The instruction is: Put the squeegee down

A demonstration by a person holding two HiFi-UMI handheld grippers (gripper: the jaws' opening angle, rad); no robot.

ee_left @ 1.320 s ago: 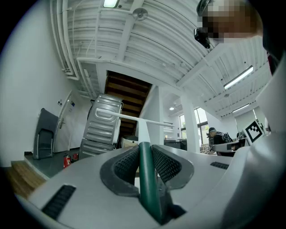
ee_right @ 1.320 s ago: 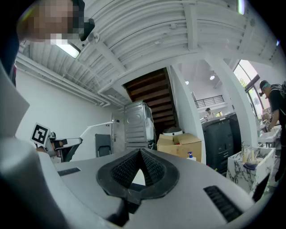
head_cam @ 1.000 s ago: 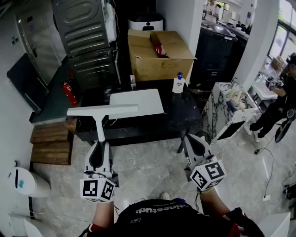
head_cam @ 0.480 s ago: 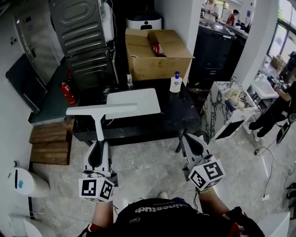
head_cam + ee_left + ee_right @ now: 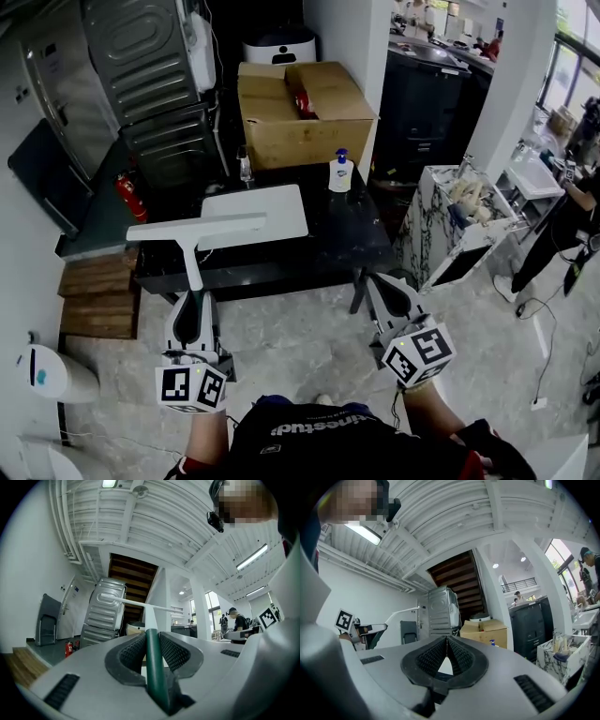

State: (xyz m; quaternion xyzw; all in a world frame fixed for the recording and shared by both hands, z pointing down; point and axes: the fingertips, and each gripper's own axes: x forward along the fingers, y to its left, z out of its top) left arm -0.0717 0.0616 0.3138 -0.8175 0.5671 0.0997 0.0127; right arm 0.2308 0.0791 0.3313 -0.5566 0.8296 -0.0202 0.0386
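Observation:
The squeegee [image 5: 199, 230] is white and T-shaped, its blade level just in front of the black table's [image 5: 349, 239] near edge. My left gripper [image 5: 190, 295] is shut on its handle, which shows as a dark green bar [image 5: 153, 665] pinched between the ribbed pads, with the white blade [image 5: 140, 605] beyond. My right gripper [image 5: 382, 284] hangs to the right over the floor, its pads [image 5: 457, 656] meeting at the tips with nothing between them. From the right gripper view the squeegee [image 5: 400, 613] appears at the far left.
On the table lie a white board [image 5: 267, 211], a sanitizer bottle [image 5: 338, 172] and a small glass bottle [image 5: 246, 167]. Behind stands a cardboard box [image 5: 302, 112]. Wooden steps [image 5: 94, 298] sit at left, a marble-patterned bin [image 5: 455, 225] and a person [image 5: 574, 211] at right.
Both grippers have moved forward toward the black table, which now sits closer and lower-left in view. The squeegee stays held in the left gripper.

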